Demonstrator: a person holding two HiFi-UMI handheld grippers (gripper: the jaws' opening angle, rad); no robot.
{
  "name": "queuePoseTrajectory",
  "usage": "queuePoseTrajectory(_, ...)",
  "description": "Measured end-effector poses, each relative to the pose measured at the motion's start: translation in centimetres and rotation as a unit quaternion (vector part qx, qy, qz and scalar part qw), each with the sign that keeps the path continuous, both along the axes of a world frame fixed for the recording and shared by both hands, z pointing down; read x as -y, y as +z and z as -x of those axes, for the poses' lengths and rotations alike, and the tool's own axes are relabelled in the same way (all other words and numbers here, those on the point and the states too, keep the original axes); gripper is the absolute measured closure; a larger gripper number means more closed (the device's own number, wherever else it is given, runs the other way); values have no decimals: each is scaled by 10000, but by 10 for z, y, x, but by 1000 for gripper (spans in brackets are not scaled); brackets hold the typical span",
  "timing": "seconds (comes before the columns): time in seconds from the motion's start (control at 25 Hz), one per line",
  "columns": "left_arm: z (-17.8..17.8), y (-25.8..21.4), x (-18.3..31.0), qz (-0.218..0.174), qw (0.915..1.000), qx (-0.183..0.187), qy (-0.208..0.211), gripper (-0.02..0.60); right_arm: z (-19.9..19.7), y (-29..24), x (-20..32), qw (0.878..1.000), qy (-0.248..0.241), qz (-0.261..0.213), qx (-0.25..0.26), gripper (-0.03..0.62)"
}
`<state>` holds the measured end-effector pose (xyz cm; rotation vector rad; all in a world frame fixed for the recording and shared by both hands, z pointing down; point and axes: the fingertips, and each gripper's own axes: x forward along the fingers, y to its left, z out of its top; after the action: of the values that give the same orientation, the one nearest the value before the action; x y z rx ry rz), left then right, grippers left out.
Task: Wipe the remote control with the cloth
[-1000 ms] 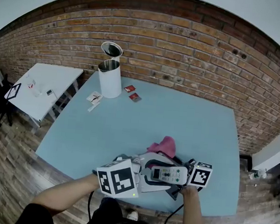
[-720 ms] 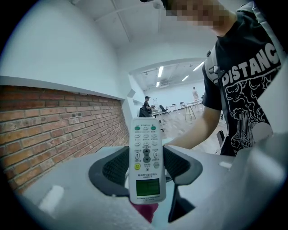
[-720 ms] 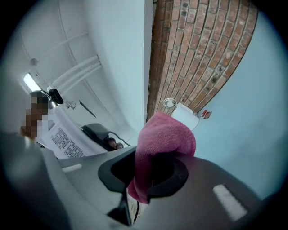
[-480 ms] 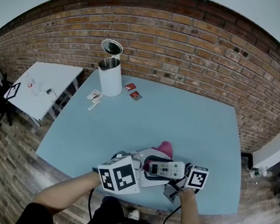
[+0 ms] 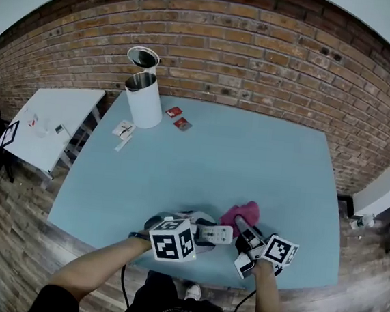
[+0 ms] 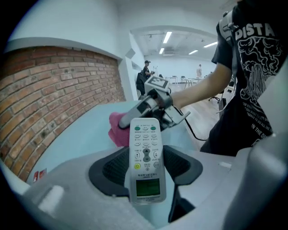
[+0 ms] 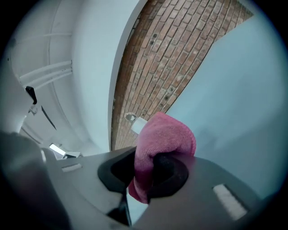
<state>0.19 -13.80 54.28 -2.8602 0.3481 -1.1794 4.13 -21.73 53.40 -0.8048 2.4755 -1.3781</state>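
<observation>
The left gripper (image 6: pixel 146 165) clamps the remote control (image 6: pixel 145 148) by its lower end over the near side of the table (image 5: pixel 249 164), and the right gripper (image 7: pixel 148 173) pinches the pink cloth (image 7: pixel 164 134) beside it, so a hard wipe may lever the remote loose.

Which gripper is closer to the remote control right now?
Left. The left gripper grips the remote control between its jaws; the right gripper, clamping the pink cloth, is just off the remote's free end.
</observation>
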Motion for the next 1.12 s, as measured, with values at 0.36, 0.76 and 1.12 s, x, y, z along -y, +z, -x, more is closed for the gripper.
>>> queuePoseTrajectory(0.36, 24, 78, 0, 831, 9870, 1349, 280, 336, -22, 27, -5, 9970, 459, 241, -583, 531)
queuePoseTrajectory(0.76, 35, 105, -3, 1221, 9753, 1785, 444, 333, -5, 26, -16, 9974, 311, 189, -628, 531)
queuePoseTrajectory(1.12, 59, 92, -2, 1044, 9832, 1483, 221, 252, 44, 7, -20, 9975, -203, -100, -674, 531)
